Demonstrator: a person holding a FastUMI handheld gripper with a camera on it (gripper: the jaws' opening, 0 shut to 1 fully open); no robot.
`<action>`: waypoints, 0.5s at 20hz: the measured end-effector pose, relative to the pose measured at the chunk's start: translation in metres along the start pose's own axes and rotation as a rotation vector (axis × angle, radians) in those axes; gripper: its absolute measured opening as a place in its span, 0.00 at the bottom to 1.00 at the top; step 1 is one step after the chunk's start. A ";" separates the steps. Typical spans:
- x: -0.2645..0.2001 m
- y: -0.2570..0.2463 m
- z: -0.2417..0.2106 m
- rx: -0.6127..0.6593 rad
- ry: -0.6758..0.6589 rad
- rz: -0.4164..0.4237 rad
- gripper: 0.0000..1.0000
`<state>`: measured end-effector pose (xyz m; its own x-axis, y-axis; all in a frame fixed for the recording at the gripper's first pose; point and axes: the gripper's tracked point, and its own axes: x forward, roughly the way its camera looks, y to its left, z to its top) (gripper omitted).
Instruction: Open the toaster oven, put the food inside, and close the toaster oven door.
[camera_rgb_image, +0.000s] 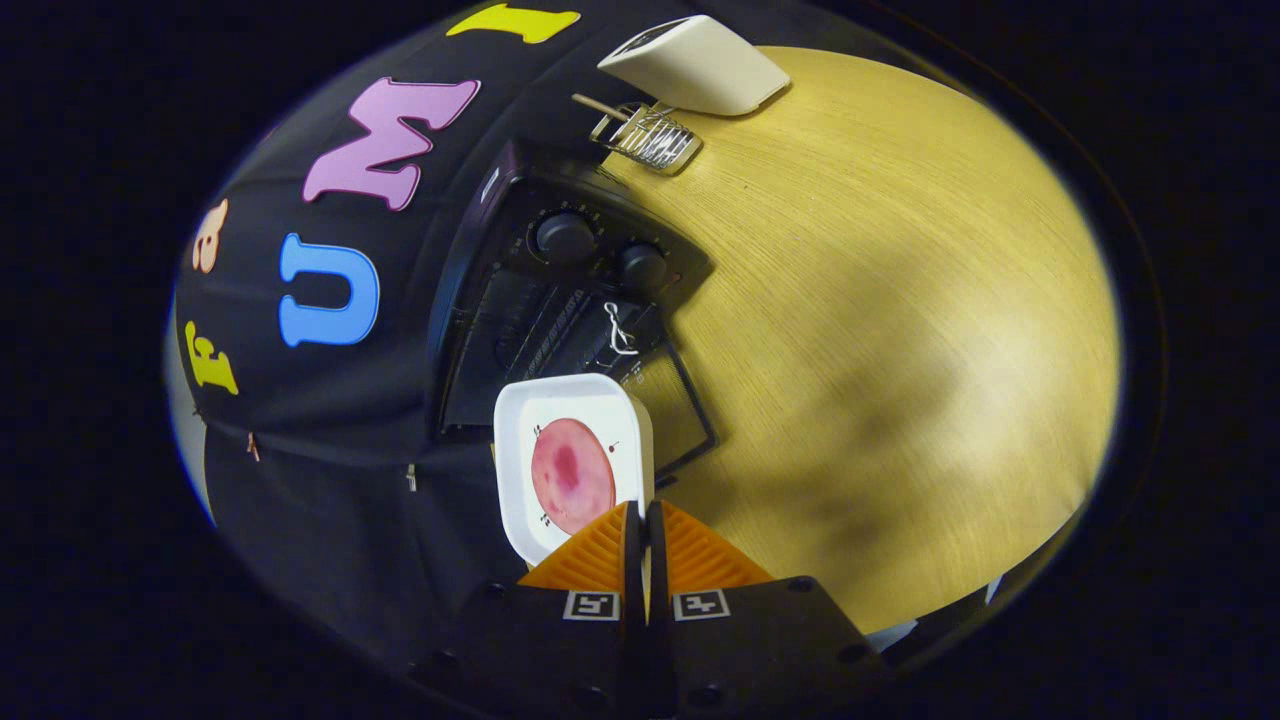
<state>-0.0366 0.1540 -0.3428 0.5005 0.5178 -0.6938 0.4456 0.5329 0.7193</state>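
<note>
Toaster oven (560, 300) sits on the wooden table (900, 300) against the booth wall, its glass door (680, 405) swung down and lying open in front of the dark cavity, with two knobs on its control panel. The opening step looks done, and the food is being carried in. The gripper (645, 540) has its fingers pinched together on the near rim of a white square plate (572, 400), holding it lifted just ahead of the oven mouth. On the plate lies a round pink slice of meat (572, 475). Next, the plate should go level through the opening and onto the rack without tipping the slice off or catching the door. Beyond the oven stand a small wire rack (650, 138) and a white box (695, 65).
</note>
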 end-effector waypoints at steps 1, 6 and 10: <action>0.011 0.006 0.002 0.035 -0.029 -0.002 0.05; 0.057 0.031 0.015 0.220 -0.175 -0.029 0.05; 0.089 0.046 0.023 0.359 -0.251 -0.052 0.05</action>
<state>0.0455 0.2094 -0.3707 0.6160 0.2942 -0.7307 0.6822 0.2644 0.6816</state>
